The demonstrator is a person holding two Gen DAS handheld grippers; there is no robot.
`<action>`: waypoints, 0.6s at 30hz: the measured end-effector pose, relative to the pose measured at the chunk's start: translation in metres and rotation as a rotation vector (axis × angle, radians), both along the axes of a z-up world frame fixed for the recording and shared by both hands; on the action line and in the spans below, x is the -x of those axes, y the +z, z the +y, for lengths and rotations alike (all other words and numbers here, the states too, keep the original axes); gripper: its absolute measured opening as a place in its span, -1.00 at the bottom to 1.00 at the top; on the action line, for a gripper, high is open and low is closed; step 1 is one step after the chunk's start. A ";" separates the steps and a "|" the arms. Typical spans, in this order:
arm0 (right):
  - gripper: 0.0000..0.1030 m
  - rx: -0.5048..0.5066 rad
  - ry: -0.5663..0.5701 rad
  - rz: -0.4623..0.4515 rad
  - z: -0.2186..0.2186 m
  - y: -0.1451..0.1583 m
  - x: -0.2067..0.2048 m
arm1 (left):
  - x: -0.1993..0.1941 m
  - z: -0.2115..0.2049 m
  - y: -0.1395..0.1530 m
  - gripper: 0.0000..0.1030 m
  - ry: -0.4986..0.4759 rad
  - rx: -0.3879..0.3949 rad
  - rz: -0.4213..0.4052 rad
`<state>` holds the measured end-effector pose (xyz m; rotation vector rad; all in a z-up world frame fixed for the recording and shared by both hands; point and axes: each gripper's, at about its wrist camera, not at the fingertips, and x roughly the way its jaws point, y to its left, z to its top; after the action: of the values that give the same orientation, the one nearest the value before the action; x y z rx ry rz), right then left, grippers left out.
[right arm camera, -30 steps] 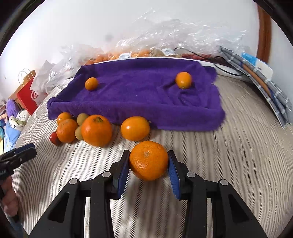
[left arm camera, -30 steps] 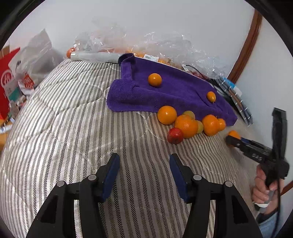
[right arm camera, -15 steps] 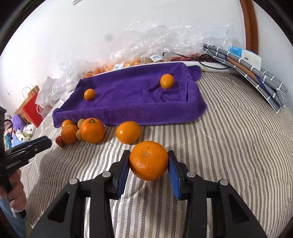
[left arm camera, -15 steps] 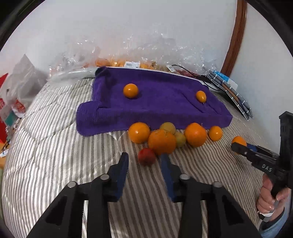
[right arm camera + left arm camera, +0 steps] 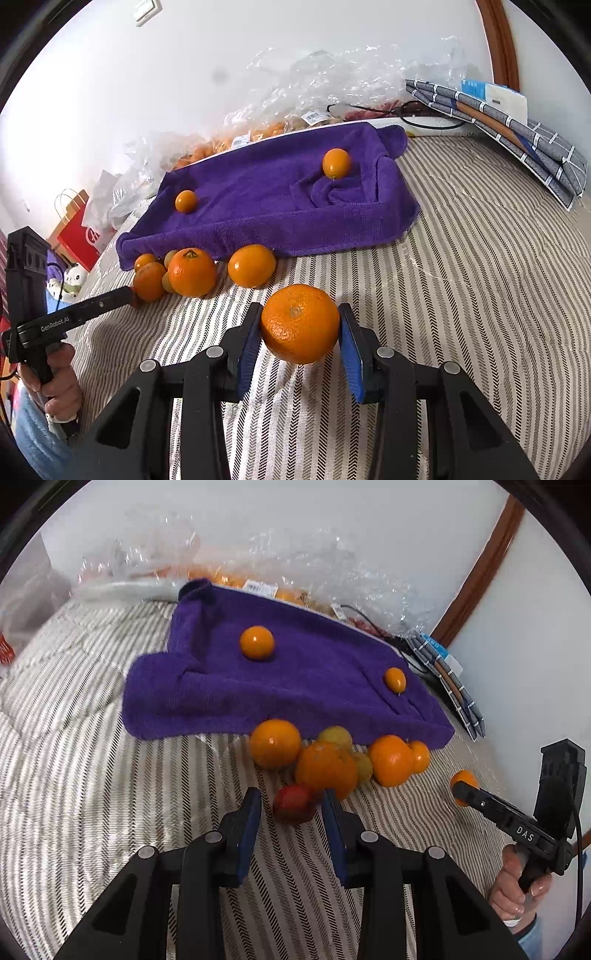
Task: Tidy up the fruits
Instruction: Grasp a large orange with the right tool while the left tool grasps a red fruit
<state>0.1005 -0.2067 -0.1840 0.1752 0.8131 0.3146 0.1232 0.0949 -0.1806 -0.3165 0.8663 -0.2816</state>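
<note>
My right gripper (image 5: 300,334) pinches a large orange (image 5: 300,323) between its blue fingers (image 5: 248,345), one pad pressed to each side, the fruit lifted above the striped bed cover (image 5: 480,280). In my left wrist view that same orange (image 5: 463,781) peeks out at 3 o'clock, past the tip of the right gripper (image 5: 466,791).

My left gripper (image 5: 293,808) has its fingers (image 5: 248,821) spread, with a small red fruit (image 5: 294,803) sitting between the tips. The right pad looks close to it, but I cannot tell whether it touches. The red fruit lies on the bed cover (image 5: 74,775) at the near edge of a cluster: a big mandarin (image 5: 327,770) just behind it at 1 o'clock, a round orange (image 5: 275,743) at 11 o'clock, and further right another orange (image 5: 390,760) with a smaller one (image 5: 420,757) touching its side. Two yellowish fruits (image 5: 335,736) are wedged among them against the towel's front edge.

The purple towel (image 5: 314,679) lies beyond the cluster at 12 o'clock, and two small oranges rest on it well apart: one (image 5: 257,642) toward the left, one (image 5: 395,679) toward the right. In my right wrist view the towel (image 5: 266,199) sits at 11 o'clock with the same pair, left (image 5: 185,201) and right (image 5: 336,163).

Clear plastic bags (image 5: 332,92) holding more orange fruit lie along the wall behind the towel, and folded grey checked cloth (image 5: 517,136) sits at 2 o'clock.
</note>
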 end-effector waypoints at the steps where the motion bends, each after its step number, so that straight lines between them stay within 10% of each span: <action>1: -0.22 -0.003 -0.002 0.002 -0.001 0.000 0.000 | 0.000 0.000 0.000 -0.41 -0.001 0.009 0.001; 18: -0.22 -0.006 -0.028 -0.020 -0.003 0.002 0.002 | 0.017 0.005 0.012 -0.55 0.050 0.012 -0.097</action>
<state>0.0988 -0.2098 -0.1823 0.1885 0.7898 0.2923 0.1066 0.1001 -0.1690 -0.3327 0.7600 -0.2541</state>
